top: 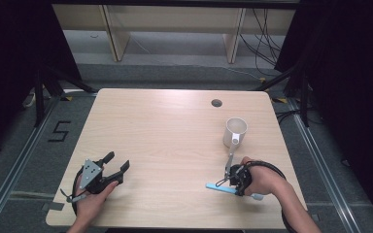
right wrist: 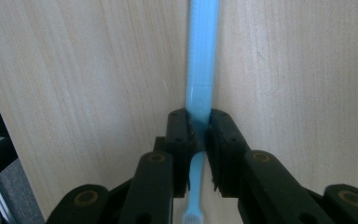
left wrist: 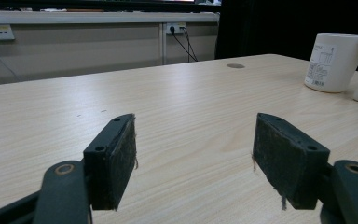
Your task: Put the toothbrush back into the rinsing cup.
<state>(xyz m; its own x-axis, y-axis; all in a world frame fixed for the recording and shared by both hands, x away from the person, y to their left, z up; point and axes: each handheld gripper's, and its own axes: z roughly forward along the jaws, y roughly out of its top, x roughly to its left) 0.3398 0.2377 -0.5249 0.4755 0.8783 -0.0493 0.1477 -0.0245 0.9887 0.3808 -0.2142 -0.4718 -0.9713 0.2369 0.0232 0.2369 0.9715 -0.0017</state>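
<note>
The bench (top: 175,145) is a pale wood-grain top with rounded corners and a smooth, matt surface; a small round hole (top: 216,103) sits close to its far edge, right of the middle. Toward the right edge stands a white plastic jug (top: 234,131), cylindrical, with a printed label on its side and a thick handle that points to the near edge. The left gripper (top: 117,162) rests near the near left corner, held by the left hand (top: 93,196); a grey three-cornered plate is on top of it. In the left gripper view its two fingers (left wrist: 116,158) stand wide apart with nothing between them, and their black pads look rough and a little frayed at the edges. The right gripper (right wrist: 199,135) is near the near right corner, in the right hand (top: 264,179). Its fingers are closed tight on a light blue toothbrush (right wrist: 201,70), gripping the narrow neck of it. The toothbrush is thin, smooth plastic; its flat handle lies on the bench and runs along the near edge, pointing to the left, while the small white bristle head (right wrist: 192,217) shows behind the fingers.
</note>
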